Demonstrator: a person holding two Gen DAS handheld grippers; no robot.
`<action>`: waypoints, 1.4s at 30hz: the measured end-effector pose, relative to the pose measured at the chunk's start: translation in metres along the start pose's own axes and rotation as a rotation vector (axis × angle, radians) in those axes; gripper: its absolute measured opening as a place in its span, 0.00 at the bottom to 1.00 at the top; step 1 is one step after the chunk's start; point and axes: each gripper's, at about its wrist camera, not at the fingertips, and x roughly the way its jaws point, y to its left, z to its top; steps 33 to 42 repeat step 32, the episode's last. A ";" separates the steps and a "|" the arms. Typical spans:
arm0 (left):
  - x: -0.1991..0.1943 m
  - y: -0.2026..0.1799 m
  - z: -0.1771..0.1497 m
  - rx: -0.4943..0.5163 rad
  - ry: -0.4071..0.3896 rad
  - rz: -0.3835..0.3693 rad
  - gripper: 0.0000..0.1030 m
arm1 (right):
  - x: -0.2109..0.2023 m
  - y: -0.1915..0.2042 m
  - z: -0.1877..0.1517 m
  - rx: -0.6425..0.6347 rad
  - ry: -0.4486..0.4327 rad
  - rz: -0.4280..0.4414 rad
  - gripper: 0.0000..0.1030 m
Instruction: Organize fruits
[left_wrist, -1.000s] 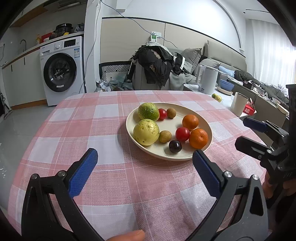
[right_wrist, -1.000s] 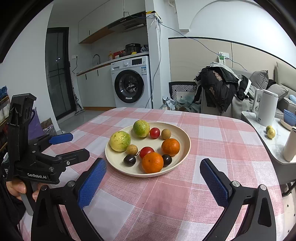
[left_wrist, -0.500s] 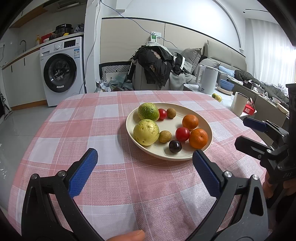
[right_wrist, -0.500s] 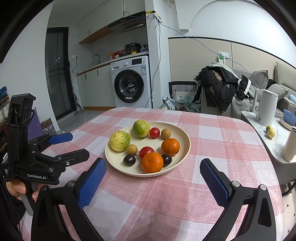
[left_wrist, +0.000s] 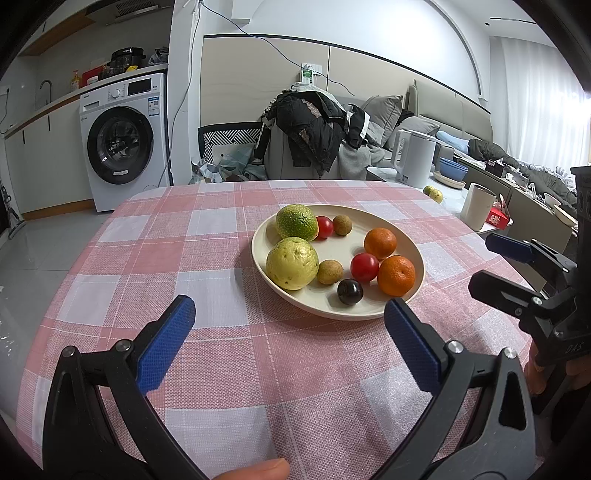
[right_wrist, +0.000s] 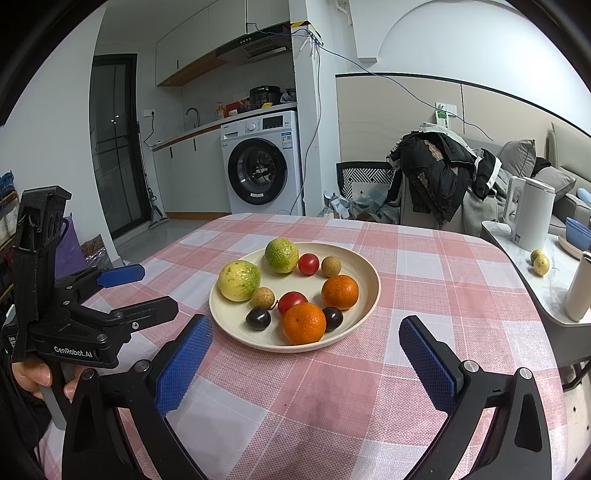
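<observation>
A cream plate (left_wrist: 351, 253) (right_wrist: 364, 271) sits on the pink checked tablecloth (left_wrist: 207, 258). On it lie a green citrus (left_wrist: 296, 221), a yellow guava (left_wrist: 291, 263) (right_wrist: 239, 280), two tomatoes (left_wrist: 364, 267), two brown longans (left_wrist: 330, 272), two oranges (left_wrist: 396, 276) (right_wrist: 304, 322) and dark plums (left_wrist: 349, 291) (right_wrist: 258, 318). My left gripper (left_wrist: 288, 302) (right_wrist: 159, 288) is open and empty, just short of the plate's near-left side. The right gripper (right_wrist: 304, 325) (left_wrist: 480, 262) is open and empty at the plate's near-right side. Neither touches any fruit.
A side counter on the right carries a white kettle (right_wrist: 530, 218), a cup (left_wrist: 478, 206) and two small yellow-green fruits (right_wrist: 540, 261). Behind the table are a chair piled with dark clothes (left_wrist: 314, 125) and a washing machine (left_wrist: 123, 142). A person's hand (right_wrist: 33, 376) holds the left gripper.
</observation>
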 end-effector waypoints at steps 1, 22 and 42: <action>0.000 0.000 0.000 0.000 0.000 0.000 0.99 | 0.000 0.000 0.000 0.000 0.000 0.000 1.00; 0.000 0.000 0.000 0.000 0.000 0.000 0.99 | 0.000 0.000 0.000 -0.001 0.001 -0.001 1.00; -0.001 0.001 0.000 0.001 -0.005 -0.006 0.99 | 0.001 0.000 0.000 -0.002 0.003 0.000 1.00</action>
